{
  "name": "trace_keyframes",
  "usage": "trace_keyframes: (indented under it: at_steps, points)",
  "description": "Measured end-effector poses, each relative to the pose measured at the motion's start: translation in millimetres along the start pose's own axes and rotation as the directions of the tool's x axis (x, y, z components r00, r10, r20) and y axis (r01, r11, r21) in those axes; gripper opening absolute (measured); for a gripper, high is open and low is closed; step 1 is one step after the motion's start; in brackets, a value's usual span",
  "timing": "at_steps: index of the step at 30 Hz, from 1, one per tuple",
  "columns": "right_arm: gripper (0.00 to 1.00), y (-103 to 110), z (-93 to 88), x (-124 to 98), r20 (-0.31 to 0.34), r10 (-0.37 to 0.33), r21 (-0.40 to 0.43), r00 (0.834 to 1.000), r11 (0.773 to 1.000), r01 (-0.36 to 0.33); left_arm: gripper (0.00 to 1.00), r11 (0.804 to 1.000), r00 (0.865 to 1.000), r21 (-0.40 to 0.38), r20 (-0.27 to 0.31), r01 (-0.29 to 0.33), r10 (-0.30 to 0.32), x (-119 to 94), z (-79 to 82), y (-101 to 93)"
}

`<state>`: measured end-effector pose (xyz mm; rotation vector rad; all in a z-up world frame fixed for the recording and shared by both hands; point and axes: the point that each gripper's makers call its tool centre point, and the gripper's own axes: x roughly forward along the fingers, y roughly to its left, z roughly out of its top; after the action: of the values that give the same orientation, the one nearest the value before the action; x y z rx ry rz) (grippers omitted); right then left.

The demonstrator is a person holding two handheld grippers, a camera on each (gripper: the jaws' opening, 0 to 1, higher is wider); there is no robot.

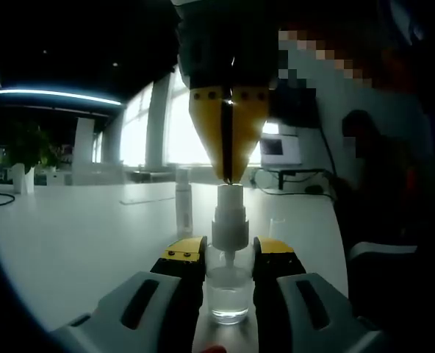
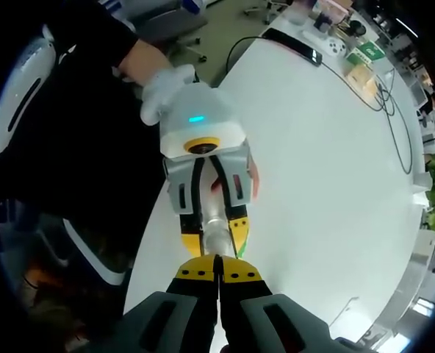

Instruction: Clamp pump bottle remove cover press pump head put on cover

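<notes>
With the left gripper (image 1: 228, 268) clamped on the clear pump bottle (image 1: 228, 294) standing on the white table (image 1: 78, 235), the right gripper (image 1: 230, 175), jaws together atop the pump head (image 1: 230, 220), could slip sideways if pressed off-centre.

A broad white table (image 1: 70, 235) is being lit by daylight from tall windows (image 1: 177, 125) behind it. A ceiling light strip (image 1: 56, 95) is glowing at upper left. A potted plant (image 1: 26, 151) is being kept at the far left. Cables (image 2: 394, 110) and small boxes (image 2: 361, 62) are being left along the table's far edge.
</notes>
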<state>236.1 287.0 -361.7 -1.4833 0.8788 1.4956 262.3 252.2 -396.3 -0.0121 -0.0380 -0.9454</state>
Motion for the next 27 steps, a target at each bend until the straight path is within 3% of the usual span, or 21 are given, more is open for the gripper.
trace_keyframes:
  at_steps: [27]
  points:
    - [0.00, 0.3, -0.2, 7.6, -0.031, 0.005, 0.027, 1.000, 1.000, -0.004, 0.16, 1.000, 1.000, -0.001, -0.001, -0.002, 0.002, -0.4, -0.1, 1.1]
